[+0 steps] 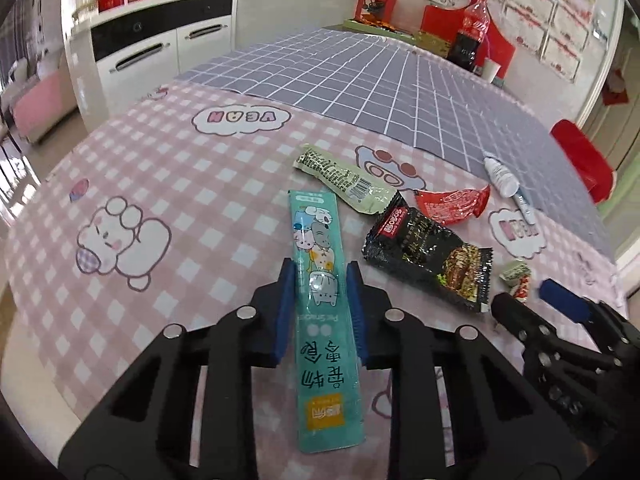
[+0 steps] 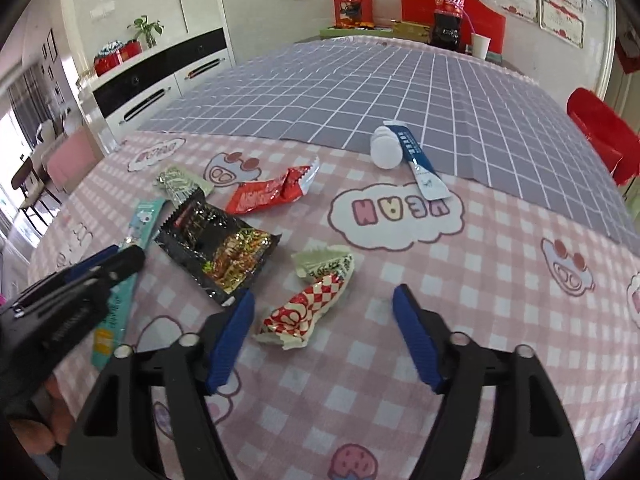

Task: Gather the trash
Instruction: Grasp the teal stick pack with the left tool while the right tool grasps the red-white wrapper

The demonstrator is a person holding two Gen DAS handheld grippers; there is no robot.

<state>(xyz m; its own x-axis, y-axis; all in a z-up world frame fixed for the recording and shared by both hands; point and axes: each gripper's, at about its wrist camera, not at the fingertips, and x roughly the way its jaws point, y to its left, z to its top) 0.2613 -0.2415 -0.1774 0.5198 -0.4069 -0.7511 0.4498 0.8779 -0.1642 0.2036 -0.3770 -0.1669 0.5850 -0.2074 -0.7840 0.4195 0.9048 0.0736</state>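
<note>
Landmark = black pack (image 2: pixel 216 246), mid of the pink check cloth (image 2: pixel 500 320).

L→R, right cam:
- Your L gripper (image 1: pixel 320 276) sits left of black pack, over the teal sachet (image 1: pixel 320 300). Sachet runs lengthwise between the blue pads (image 1: pixel 286 308); pads hug both long edges, looks clamped on it. Sachet lies flat on cloth.
- Pale green wrapper (image 2: pixel 182 184) just behind black pack, far-left corner.
- Red wrapper (image 2: pixel 276 192) behind black pack, slightly right, near but apart.
- Red/white checked wrapper (image 2: pixel 308 308) right + nearer you than black pack, just beside it. Small green wrapper (image 2: pixel 324 262) touching its far end.
- Your R gripper (image 2: pixel 322 312) straddles the checked wrapper. Jaws wide: left pad near wrapper's end, contact unclear; right pad well clear. No grip.
- White bottle (image 2: pixel 386 148) + blue-white tube (image 2: pixel 420 160) well behind-right of black pack, at the seam w/ the grey grid cloth (image 2: pixel 360 80), side by side, touching.
</note>
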